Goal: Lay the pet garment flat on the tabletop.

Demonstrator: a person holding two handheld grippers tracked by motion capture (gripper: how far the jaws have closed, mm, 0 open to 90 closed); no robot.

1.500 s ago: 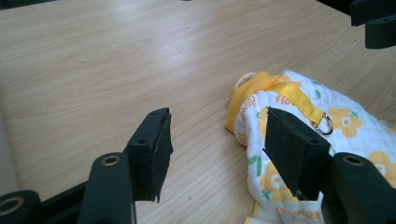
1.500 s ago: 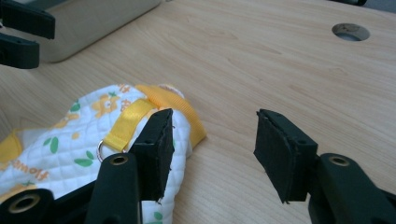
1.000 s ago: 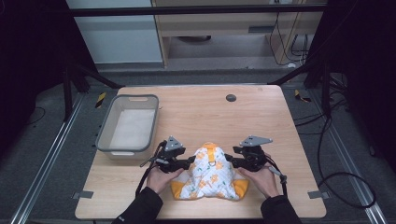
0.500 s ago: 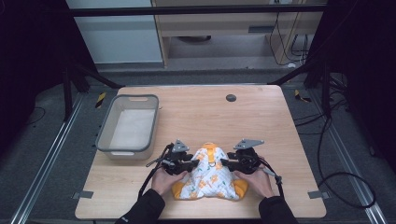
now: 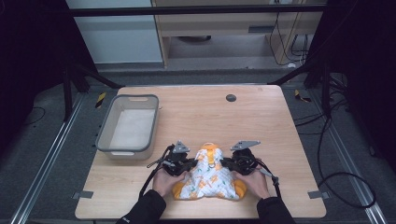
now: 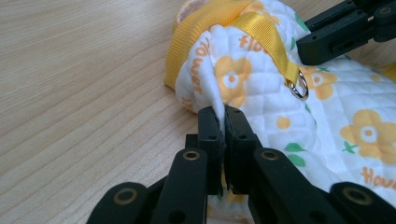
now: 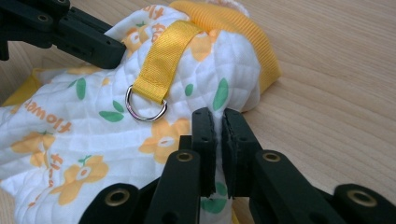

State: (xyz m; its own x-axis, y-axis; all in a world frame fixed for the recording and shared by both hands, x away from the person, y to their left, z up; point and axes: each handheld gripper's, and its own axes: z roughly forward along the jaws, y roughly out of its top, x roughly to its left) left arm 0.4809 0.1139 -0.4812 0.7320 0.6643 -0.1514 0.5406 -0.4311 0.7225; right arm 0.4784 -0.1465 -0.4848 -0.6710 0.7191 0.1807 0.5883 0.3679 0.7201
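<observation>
A small white quilted garment [image 5: 208,176] with yellow flowers, orange ribbed trim and a yellow strap with a metal ring [image 7: 145,106] lies near the table's front edge. My left gripper [image 5: 187,164] is shut on a fold of its left side, the cloth pinched between the jaws [image 6: 219,122]. My right gripper [image 5: 230,163] is shut on a fold of its right side [image 7: 218,122]. Each gripper view also shows the other gripper's black jaws on the far side of the garment. The orange collar [image 6: 205,28] points away from the person.
A grey plastic bin [image 5: 129,124] with a pale bottom stands at the table's left. A small dark round spot [image 5: 230,97] sits near the far edge. Bare wood [image 5: 201,116] stretches beyond the garment. Cables trail off the table's right side.
Both grippers have drawn back toward the front edge and closer together, bringing the garment with them and bunching it up between them.
</observation>
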